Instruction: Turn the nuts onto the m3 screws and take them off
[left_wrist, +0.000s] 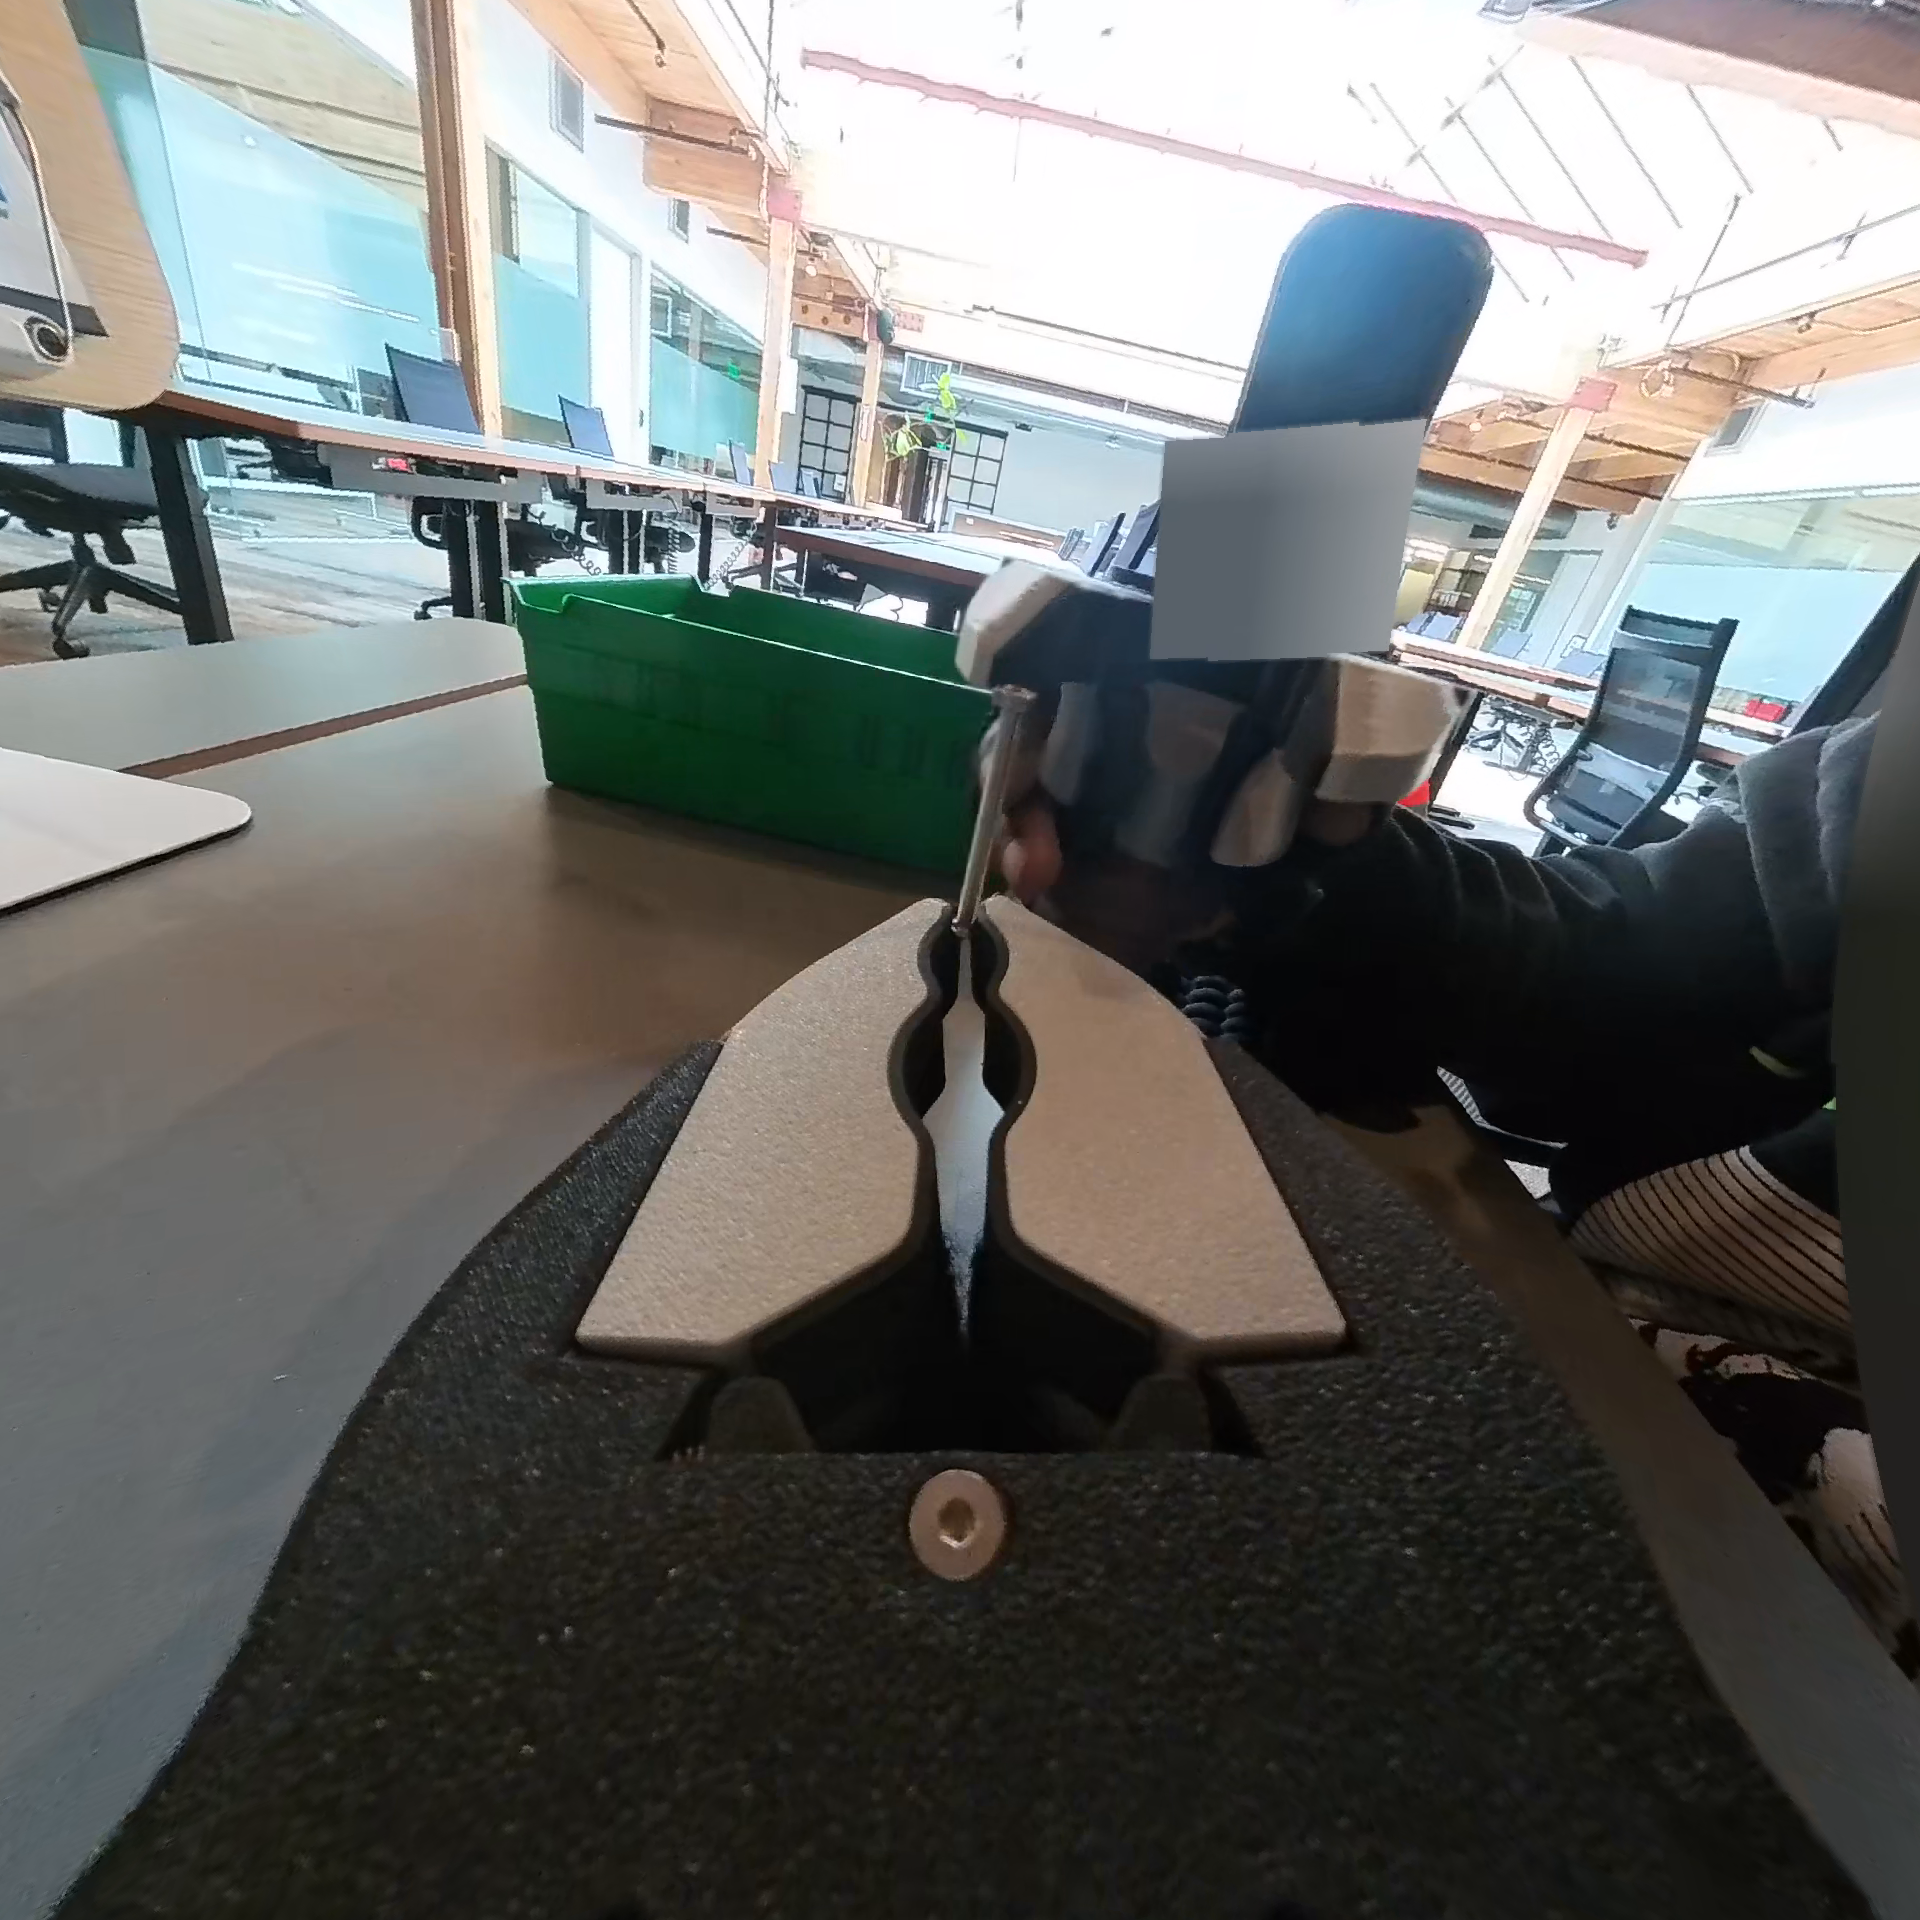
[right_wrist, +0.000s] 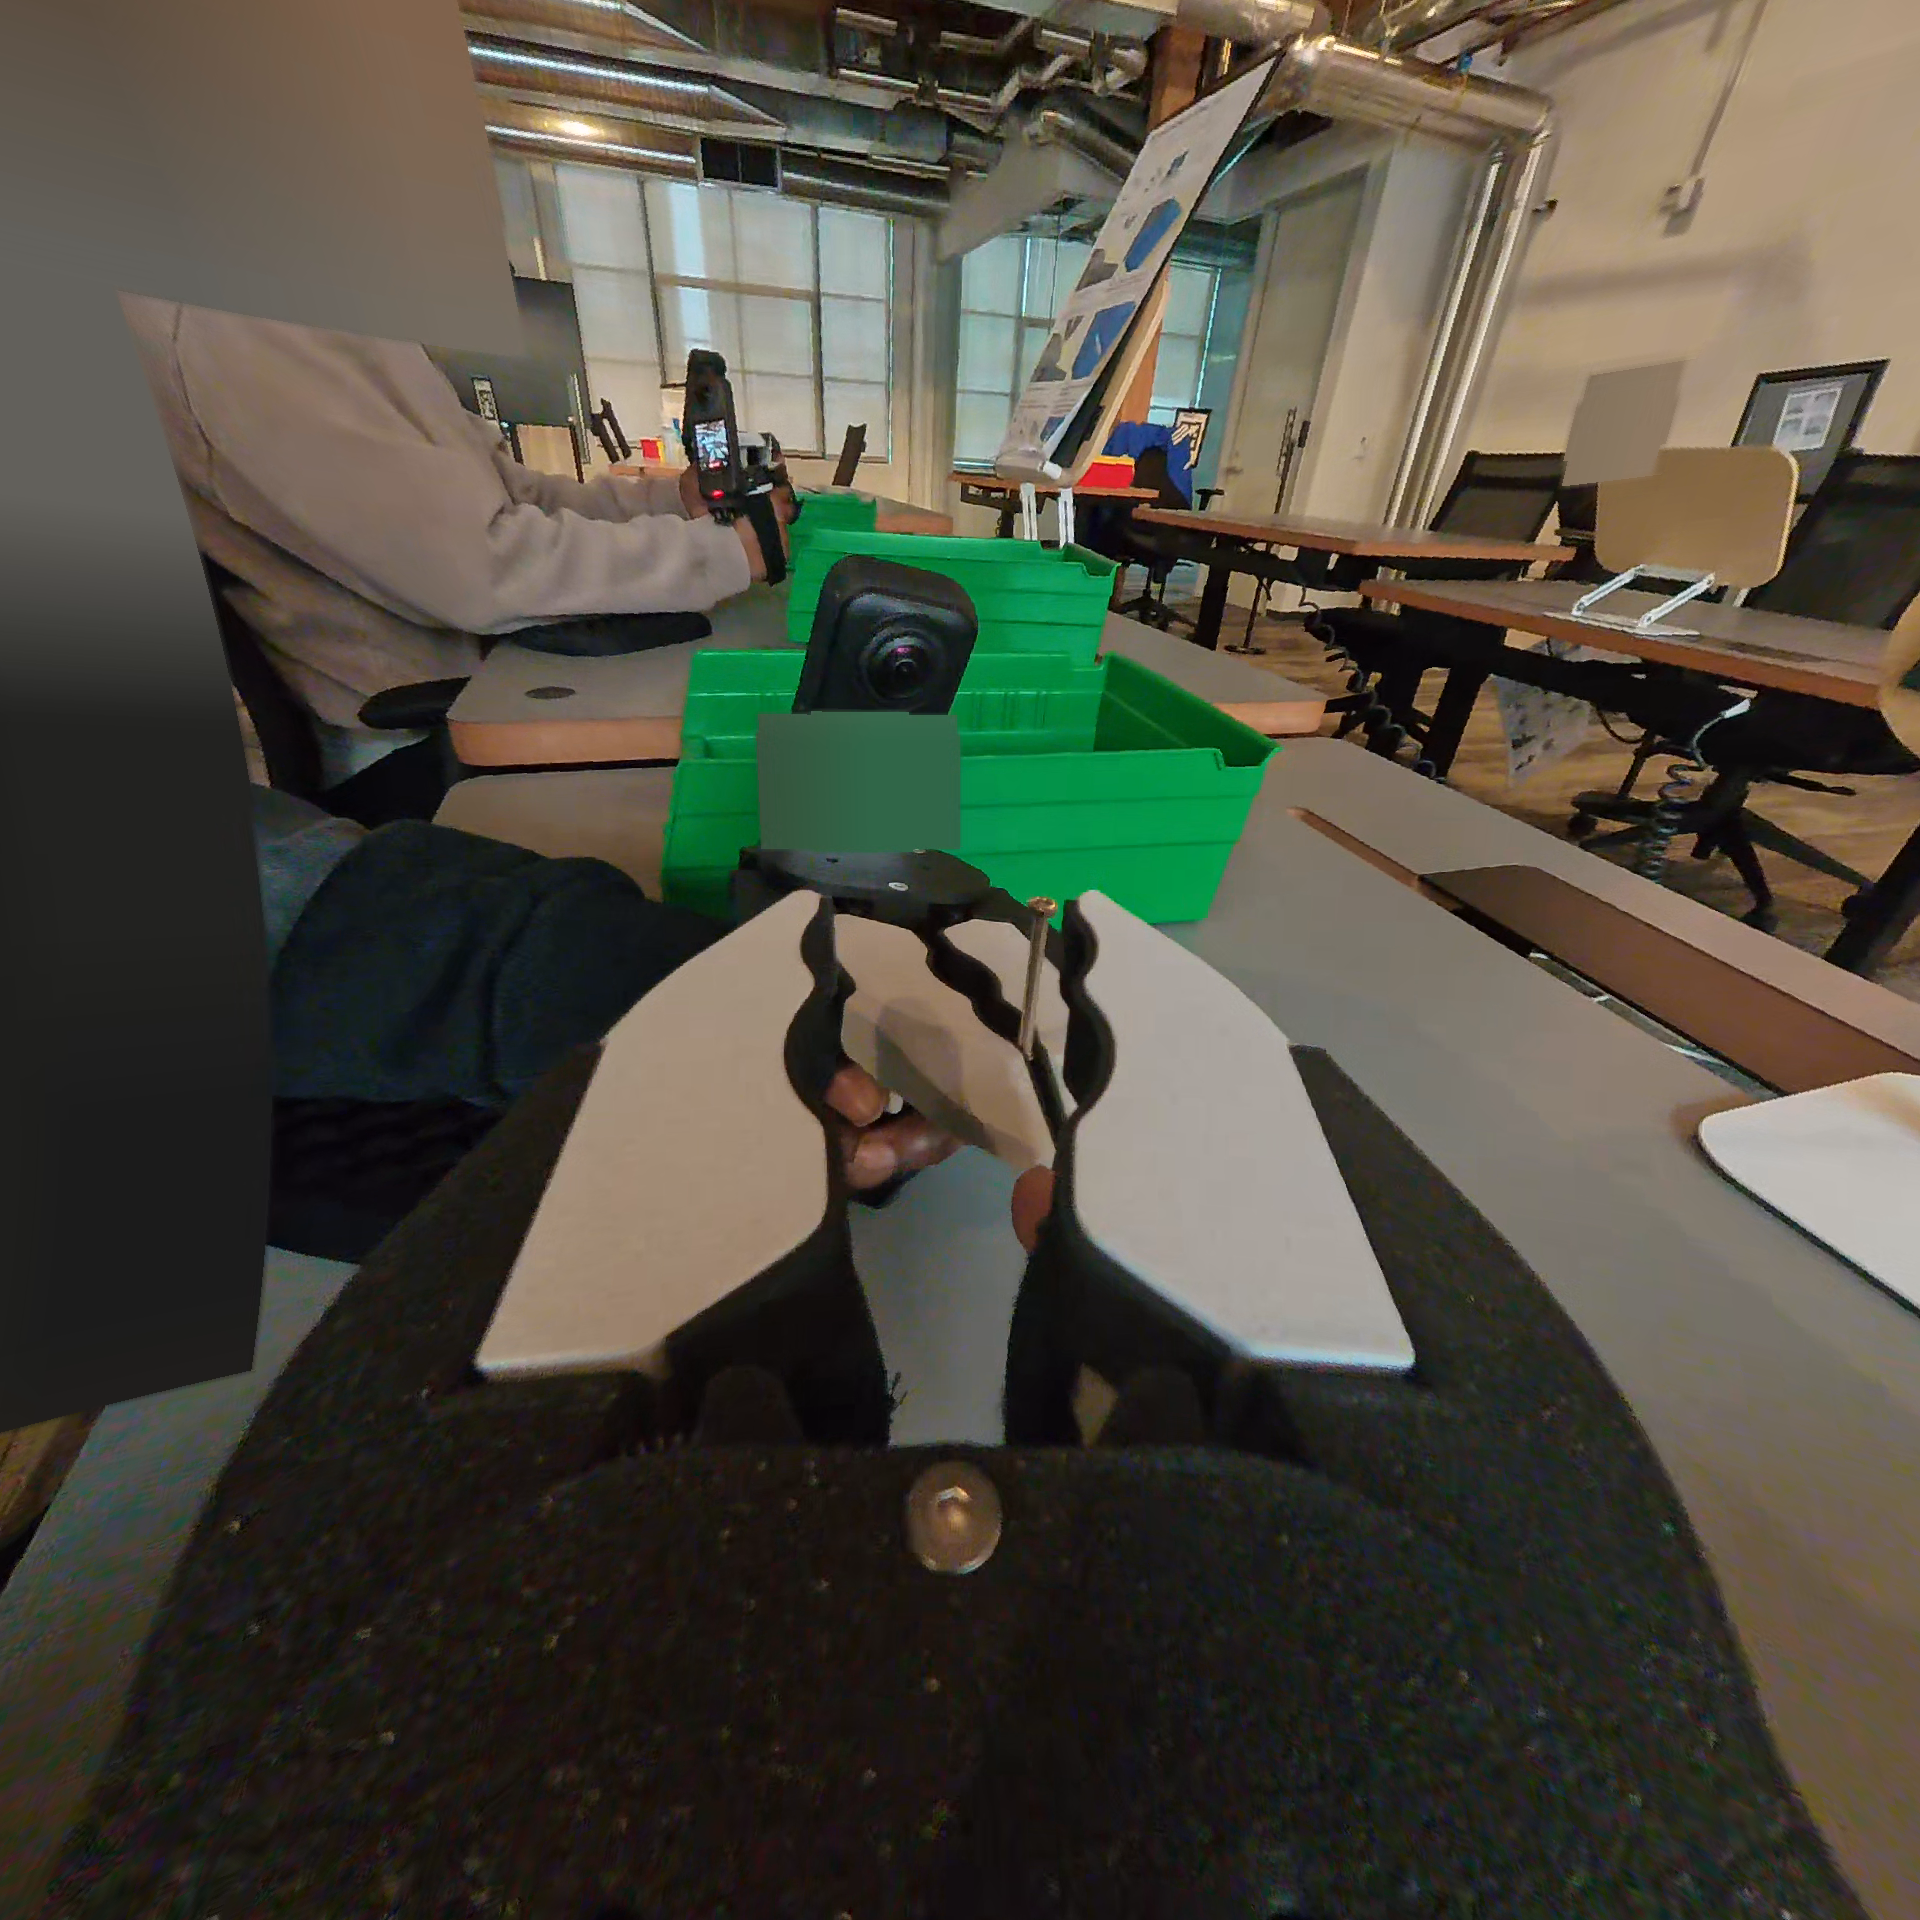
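Left tool (left_wrist: 964, 920) is clamped on the bottom end of a long thin silver screw (left_wrist: 992, 805), which stands nearly upright out of its tips above the dark table (left_wrist: 364, 935). Right tool (right_wrist: 940, 914) has its fingers apart around the left tool's tips, with the screw (right_wrist: 1033, 977) standing in the gap just beside its right finger (right_wrist: 1164, 1049), touching or not I cannot tell. A green bin (right_wrist: 1101, 821) sits on the table behind both tools, and a white pad (right_wrist: 1829, 1164) lies off to the side.
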